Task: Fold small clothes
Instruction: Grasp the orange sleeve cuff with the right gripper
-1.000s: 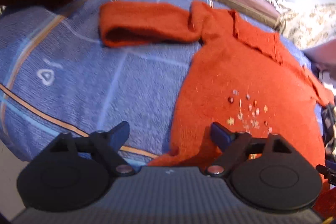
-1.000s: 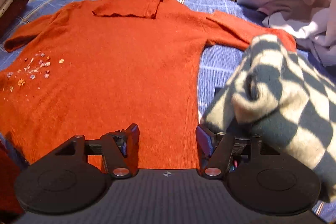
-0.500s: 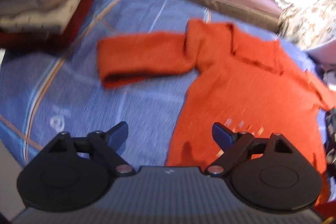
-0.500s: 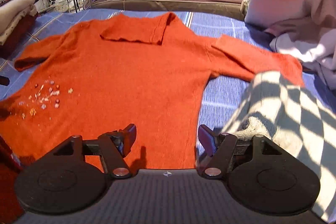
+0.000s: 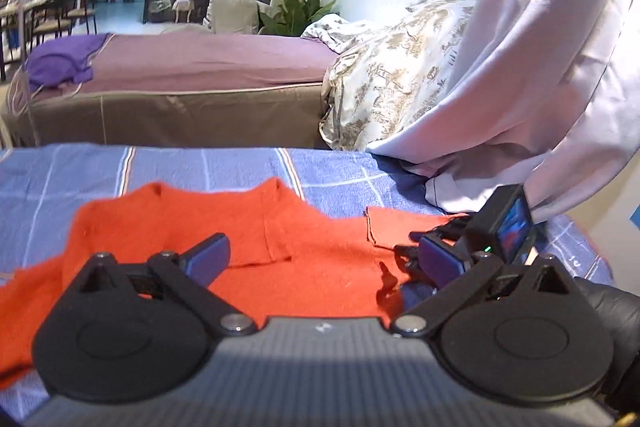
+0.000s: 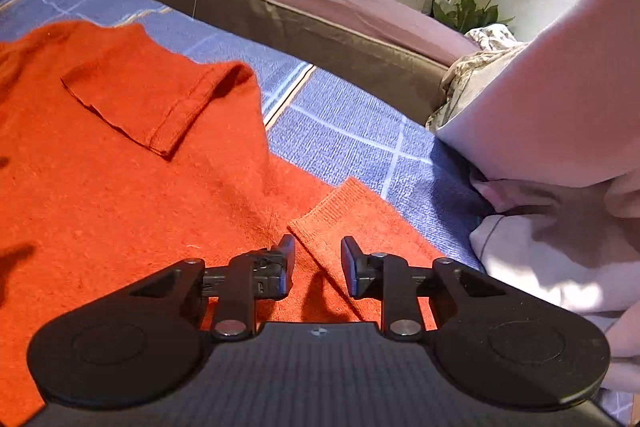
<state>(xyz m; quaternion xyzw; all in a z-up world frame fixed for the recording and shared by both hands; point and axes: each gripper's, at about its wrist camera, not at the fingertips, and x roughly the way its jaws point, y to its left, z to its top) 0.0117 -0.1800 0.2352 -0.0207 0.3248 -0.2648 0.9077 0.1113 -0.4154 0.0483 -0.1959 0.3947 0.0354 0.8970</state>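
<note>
Orange knitted sweater point(image 6: 120, 187) spread flat on blue checked bedsheet point(image 6: 360, 131). Right claw point(image 6: 316, 267) narrowly parted just over ribbed orange sleeve cuff point(image 6: 340, 211), gripping nothing; left claw point(image 5: 324, 259) spread wide, empty. Best to pinch cuff edge squarely, then fold inward. No readable writing.

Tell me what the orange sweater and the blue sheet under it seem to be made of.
Orange sweater: likely a soft wool or acrylic knit, matte; fuzzy nap and a ribbed cuff show. Blue sheet: seemingly woven cotton, matte; a visible weave grain with pale check lines.
</note>
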